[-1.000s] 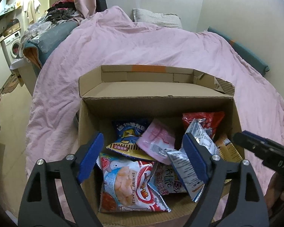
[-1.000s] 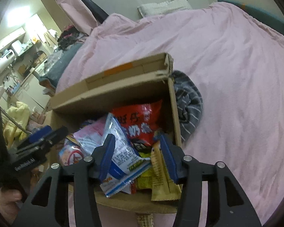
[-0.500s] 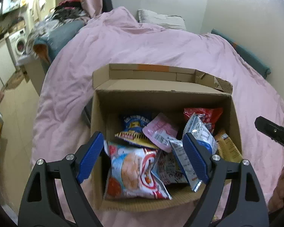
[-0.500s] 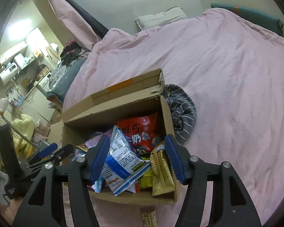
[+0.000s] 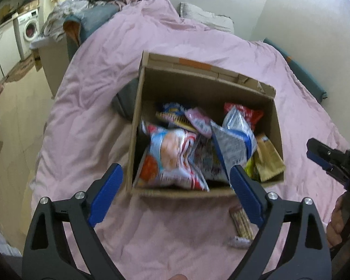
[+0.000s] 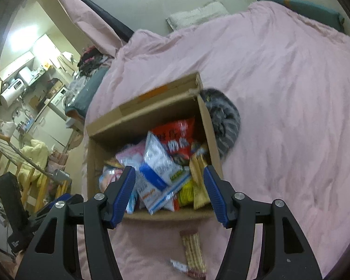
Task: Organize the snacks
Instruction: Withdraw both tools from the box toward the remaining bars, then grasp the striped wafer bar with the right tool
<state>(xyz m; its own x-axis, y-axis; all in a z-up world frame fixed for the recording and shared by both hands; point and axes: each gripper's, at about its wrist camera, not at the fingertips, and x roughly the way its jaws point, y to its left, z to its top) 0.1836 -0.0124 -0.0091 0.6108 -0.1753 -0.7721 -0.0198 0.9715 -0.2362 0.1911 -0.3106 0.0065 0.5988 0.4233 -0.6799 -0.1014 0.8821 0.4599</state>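
Observation:
An open cardboard box (image 5: pixel 198 86) (image 6: pixel 151 109) stands on the pink bed, full of snack bags: a shrimp-cracker bag (image 5: pixel 172 158), a blue-white bag (image 5: pixel 235 142) (image 6: pixel 158 163), a red bag (image 6: pixel 175 137), a pink pack (image 5: pixel 198 121) and a tan pack (image 5: pixel 268 158). A long biscuit pack (image 5: pixel 241 221) (image 6: pixel 193 249) lies on the blanket in front of the box. My left gripper (image 5: pixel 175 193) is open and empty above the box's near edge. My right gripper (image 6: pixel 170 193) is open and empty, also above the near edge; it also shows in the left wrist view (image 5: pixel 326 158).
The pink blanket (image 6: pixel 291 93) covers the bed around the box. A grey striped cloth (image 6: pixel 224 116) lies against the box's right side. A pillow (image 5: pixel 205 18) is at the far wall. The floor and a washing machine (image 5: pixel 30 28) are off the bed's left.
Both grippers have pulled back and up from the box. The box looks smaller and the biscuit pack on the blanket has come into view.

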